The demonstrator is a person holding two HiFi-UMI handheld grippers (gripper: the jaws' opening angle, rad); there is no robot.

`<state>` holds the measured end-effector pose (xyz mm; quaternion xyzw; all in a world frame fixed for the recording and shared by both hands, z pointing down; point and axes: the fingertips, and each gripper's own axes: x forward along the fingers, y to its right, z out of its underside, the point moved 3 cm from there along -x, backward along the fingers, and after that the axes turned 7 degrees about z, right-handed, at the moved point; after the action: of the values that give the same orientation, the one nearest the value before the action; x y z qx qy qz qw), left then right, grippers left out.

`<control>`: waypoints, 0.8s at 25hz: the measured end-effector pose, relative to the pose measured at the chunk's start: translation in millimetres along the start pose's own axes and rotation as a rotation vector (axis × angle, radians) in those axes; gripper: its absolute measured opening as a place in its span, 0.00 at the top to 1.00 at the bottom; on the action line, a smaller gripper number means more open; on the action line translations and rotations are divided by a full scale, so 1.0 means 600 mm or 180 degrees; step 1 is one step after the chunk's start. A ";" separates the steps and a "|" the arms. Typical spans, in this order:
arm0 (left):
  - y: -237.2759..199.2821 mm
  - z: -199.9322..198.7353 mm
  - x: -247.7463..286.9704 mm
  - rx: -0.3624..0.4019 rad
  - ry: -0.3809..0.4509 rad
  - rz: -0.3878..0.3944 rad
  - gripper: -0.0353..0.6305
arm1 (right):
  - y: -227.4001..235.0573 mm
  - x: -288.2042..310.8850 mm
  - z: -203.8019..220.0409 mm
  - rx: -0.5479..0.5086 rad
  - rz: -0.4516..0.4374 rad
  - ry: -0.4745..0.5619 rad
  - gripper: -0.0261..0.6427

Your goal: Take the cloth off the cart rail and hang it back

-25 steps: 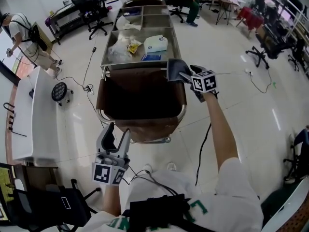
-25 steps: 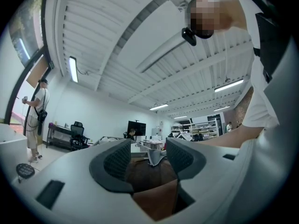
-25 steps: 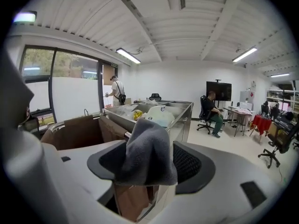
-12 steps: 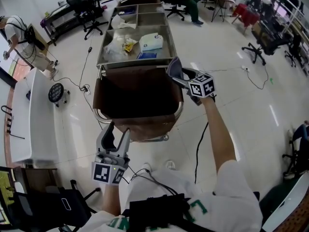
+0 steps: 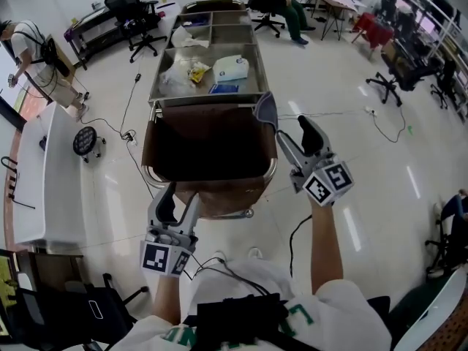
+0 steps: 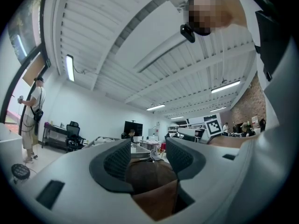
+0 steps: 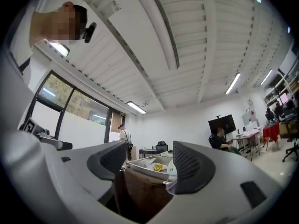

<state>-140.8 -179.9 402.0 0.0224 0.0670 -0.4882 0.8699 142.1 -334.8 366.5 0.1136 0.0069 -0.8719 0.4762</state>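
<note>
The grey cloth (image 5: pixel 265 110) hangs over the right corner of the cart rail (image 5: pixel 272 172), beside the brown bag (image 5: pixel 208 145) at the cart's near end. My right gripper (image 5: pixel 295 131) is open and empty. It hovers just right of the cloth and nearer me, clear of it. In the right gripper view its jaws (image 7: pixel 147 164) frame the brown bag (image 7: pixel 140 190) and the tray behind it. My left gripper (image 5: pixel 178 197) is open and empty, held low in front of the bag's near edge. Its jaws (image 6: pixel 148 155) also look at the bag (image 6: pixel 149 176).
The cart's steel trays (image 5: pixel 256 57) hold a white box (image 5: pixel 234 68), plastic bags and small packets. Cables (image 5: pixel 124 123) trail on the floor to the left and right. A white table (image 5: pixel 47 167) and a standing person (image 5: pixel 33 50) are at left; office chairs (image 5: pixel 398 75) stand around.
My right gripper has drawn back from the cloth toward me and risen, its jaws still apart. The cloth stays on the rail corner. The left gripper has hardly moved.
</note>
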 end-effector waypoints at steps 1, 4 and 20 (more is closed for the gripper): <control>0.001 0.000 0.002 0.0011 -0.0001 0.0014 0.60 | -0.017 -0.018 -0.006 -0.0061 0.0018 0.0051 0.46; 0.005 0.002 0.009 0.0028 -0.0002 0.0059 0.60 | -0.064 -0.062 -0.015 -0.0225 0.0055 0.0135 0.46; 0.012 0.000 0.018 0.0055 0.0013 0.0102 0.60 | -0.150 -0.111 -0.001 -0.0522 0.0136 0.0043 0.47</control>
<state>-129.2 -185.7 400.4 0.0320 0.0641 -0.4747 0.8772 101.9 -230.2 370.7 0.0802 0.0790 -0.8573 0.5023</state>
